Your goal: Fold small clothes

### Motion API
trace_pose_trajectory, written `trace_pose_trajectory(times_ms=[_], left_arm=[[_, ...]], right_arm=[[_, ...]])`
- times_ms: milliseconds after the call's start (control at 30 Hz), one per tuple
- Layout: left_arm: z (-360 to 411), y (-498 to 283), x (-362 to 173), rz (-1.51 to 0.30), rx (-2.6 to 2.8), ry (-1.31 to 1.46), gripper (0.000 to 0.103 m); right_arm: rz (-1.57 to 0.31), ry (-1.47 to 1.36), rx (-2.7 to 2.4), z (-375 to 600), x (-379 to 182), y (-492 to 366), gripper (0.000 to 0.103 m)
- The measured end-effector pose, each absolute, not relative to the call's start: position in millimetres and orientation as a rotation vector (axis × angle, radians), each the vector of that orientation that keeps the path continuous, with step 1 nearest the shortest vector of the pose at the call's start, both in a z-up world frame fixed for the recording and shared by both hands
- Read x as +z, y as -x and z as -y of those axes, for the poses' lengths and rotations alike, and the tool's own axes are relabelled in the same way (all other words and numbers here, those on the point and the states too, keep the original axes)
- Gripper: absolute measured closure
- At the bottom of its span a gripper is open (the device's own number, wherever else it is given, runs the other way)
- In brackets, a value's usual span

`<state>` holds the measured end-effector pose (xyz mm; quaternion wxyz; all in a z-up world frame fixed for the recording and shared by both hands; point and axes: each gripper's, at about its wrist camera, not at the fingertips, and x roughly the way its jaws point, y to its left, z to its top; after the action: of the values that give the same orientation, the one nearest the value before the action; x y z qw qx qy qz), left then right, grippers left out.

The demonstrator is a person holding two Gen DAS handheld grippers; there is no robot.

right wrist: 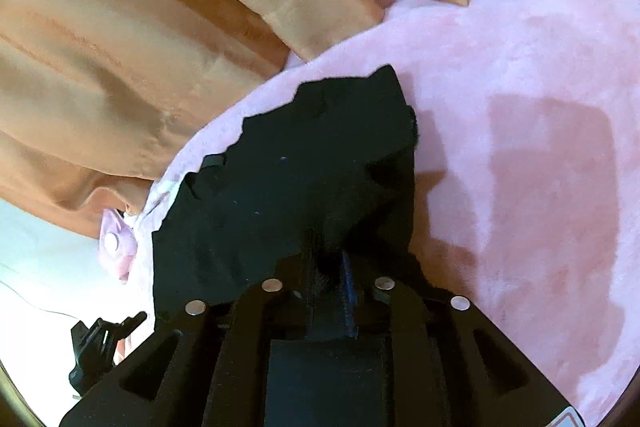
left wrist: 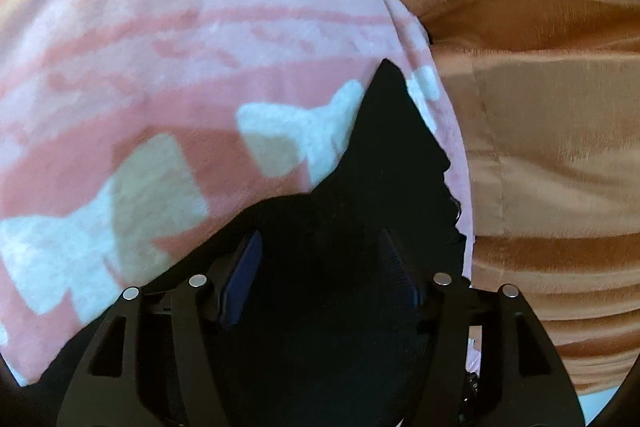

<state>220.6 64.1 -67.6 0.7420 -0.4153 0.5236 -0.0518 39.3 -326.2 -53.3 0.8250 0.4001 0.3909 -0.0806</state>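
A small black garment [left wrist: 384, 155] lies on a pink plush blanket [left wrist: 168, 39]. In the left wrist view my left gripper [left wrist: 320, 267] has its fingers wide apart over the black cloth, which fills the gap between them. In the right wrist view my right gripper [right wrist: 326, 267] is shut on a fold of the black garment [right wrist: 304, 155], whose scalloped edge runs along the upper left. The blanket [right wrist: 520, 87] spreads to the right of it.
A tan, ribbed plush cushion [left wrist: 552, 115] borders the blanket on the right in the left wrist view and fills the upper left of the right wrist view [right wrist: 140, 27]. A pink fabric tab [right wrist: 116, 243] and my left gripper's body [right wrist: 100, 343] show at lower left.
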Motion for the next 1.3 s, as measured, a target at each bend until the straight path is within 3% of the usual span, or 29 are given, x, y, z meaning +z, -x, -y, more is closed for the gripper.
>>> trace_pose_trajectory(times_ms=[167, 267, 333, 367, 467, 533, 667, 833, 1000, 1133, 1300], left_arm=[[-51, -214, -66, -1.202, -0.207, 1.037, 0.044], [-37, -220, -70, -1.223, -0.22, 0.941, 0.043], [-44, -222, -81, -1.191, -0.201, 1.011, 0.049], [-47, -223, -81, -1.188, -0.191, 1.023, 0.053], [-59, -233, -65, -1.079, -0.145, 0.926, 0.099], [-70, -237, -59, -1.038, -0.135, 0.921, 0.098], [-83, -244, -67, -1.068, -0.111, 0.917, 0.099], [-83, -241, -80, -1.103, -0.094, 0.907, 0.099], [-83, -241, -82, -1.103, -0.096, 0.881, 0.099], [-81, -241, -83, -1.107, -0.096, 0.866, 0.099], [-83, -239, -85, -1.115, -0.097, 0.869, 0.098]], right_arm=[[-0.816, -0.86, -0.172, 332, -53, -43, 0.084], [-0.814, -0.853, -0.171, 334, -52, -41, 0.084], [-0.811, -0.854, -0.174, 336, -52, -41, 0.084], [-0.81, -0.86, -0.173, 336, -53, -42, 0.084], [-0.804, -0.84, -0.149, 333, -49, -44, 0.087], [-0.78, -0.79, -0.127, 327, -39, -45, 0.095], [-0.678, -0.702, -0.036, 310, -3, -42, 0.097], [-0.894, -0.635, -0.185, 313, -54, -48, 0.098], [-0.782, -0.549, -0.127, 304, -19, -45, 0.098], [-0.871, -0.649, -0.177, 330, -57, -40, 0.102], [-0.862, -0.583, -0.229, 327, -27, -35, 0.098]])
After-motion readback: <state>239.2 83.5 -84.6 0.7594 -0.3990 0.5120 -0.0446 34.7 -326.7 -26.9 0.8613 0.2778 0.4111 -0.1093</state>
